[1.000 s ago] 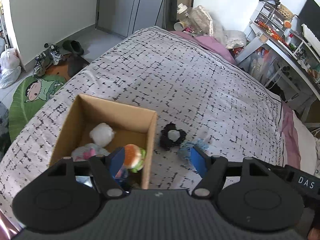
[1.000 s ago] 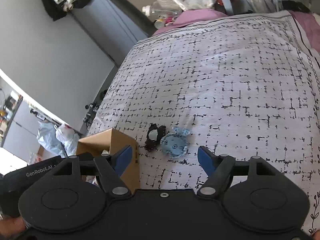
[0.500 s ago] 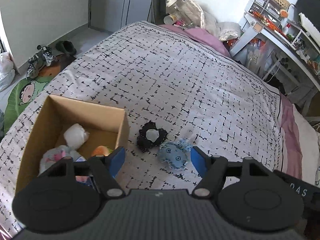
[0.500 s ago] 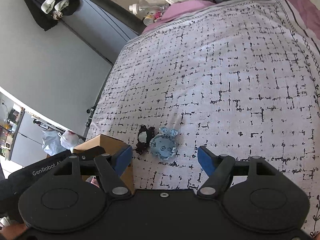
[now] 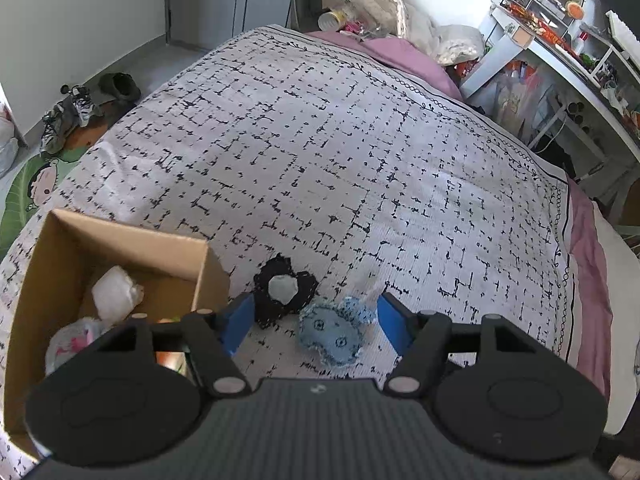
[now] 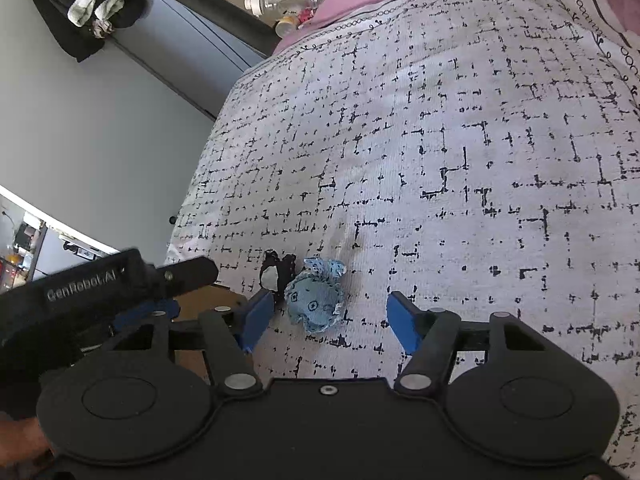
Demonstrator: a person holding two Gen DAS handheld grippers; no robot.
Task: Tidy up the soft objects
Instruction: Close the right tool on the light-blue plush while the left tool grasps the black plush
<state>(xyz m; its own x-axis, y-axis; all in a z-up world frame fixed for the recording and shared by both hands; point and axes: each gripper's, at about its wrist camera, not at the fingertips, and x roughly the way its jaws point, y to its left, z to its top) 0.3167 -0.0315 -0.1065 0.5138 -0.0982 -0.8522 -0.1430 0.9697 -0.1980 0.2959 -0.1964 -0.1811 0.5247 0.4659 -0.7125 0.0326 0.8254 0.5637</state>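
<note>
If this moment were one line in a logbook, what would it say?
left tool: open, empty | right tool: open, empty | blue plush, black plush: on bedspread | cardboard box: holds toys

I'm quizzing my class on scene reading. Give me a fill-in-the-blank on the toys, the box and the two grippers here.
1. The blue toy lies on the ____, outside the box.
2. Touching the blue toy on its box side is a ____ toy with a grey centre.
3. Both the left gripper and the right gripper are ____ and hold nothing.
4. The white toy sits ____ the box.

Missing words: bed; black; open; inside
</note>
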